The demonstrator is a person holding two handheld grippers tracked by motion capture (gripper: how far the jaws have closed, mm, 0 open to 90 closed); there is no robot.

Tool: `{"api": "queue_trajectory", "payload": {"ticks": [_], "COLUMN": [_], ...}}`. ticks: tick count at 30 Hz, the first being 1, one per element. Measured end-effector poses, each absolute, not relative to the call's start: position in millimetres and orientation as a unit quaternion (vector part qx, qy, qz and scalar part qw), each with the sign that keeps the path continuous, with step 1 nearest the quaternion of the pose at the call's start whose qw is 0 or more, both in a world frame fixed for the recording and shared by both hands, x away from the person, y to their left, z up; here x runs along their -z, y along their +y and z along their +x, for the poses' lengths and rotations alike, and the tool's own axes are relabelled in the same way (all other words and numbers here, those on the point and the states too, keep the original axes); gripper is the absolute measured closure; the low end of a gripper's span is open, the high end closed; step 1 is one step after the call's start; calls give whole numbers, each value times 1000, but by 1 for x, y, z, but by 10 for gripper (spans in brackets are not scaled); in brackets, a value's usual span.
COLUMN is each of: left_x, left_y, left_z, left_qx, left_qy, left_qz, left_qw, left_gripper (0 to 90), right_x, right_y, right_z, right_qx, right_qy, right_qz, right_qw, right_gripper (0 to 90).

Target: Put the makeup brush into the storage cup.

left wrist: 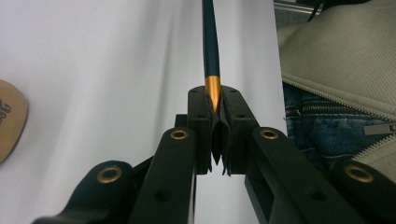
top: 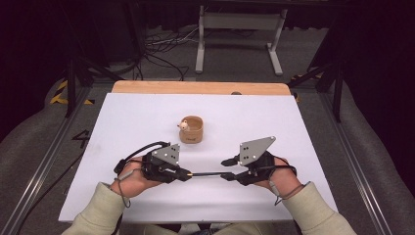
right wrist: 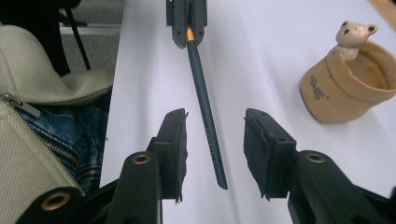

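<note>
Two tools meet low at centre frame above the white counter (top: 147, 112). Left tool (top: 182, 173) clamps the dark pencil (top: 205, 173) at its gold-banded end, holding it level so the right tool (top: 228, 169), jaws spread around the other end without touching, could take it. Bear cup (top: 191, 129) waits behind.

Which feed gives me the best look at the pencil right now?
The right gripper view: the pencil shows nearly full length, running between that hand-held gripper's open jaws. The left gripper view shows its gold end clamped between shut jaws. The high view shows only a thin dark line.
</note>
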State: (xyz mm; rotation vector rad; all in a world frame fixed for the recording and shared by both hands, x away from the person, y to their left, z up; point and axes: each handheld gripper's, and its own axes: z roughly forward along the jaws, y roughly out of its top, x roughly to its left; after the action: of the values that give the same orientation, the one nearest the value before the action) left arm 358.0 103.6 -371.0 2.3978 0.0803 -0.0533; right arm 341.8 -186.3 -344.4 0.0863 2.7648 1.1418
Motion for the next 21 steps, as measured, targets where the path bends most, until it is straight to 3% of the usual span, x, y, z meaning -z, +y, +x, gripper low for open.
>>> {"api": "queue_trajectory", "payload": {"ticks": [21], "left_x": [372], "left_y": [94], "left_z": [359], "left_qx": [20], "left_qy": [32], "left_qz": [946], "left_qw": [322], "left_gripper": [844], "right_x": [331], "right_y": [-142], "right_z": [352], "right_qx": [-238], "right_qy": [969], "right_qz": [25], "right_qw": [62], "right_gripper": [602]}}
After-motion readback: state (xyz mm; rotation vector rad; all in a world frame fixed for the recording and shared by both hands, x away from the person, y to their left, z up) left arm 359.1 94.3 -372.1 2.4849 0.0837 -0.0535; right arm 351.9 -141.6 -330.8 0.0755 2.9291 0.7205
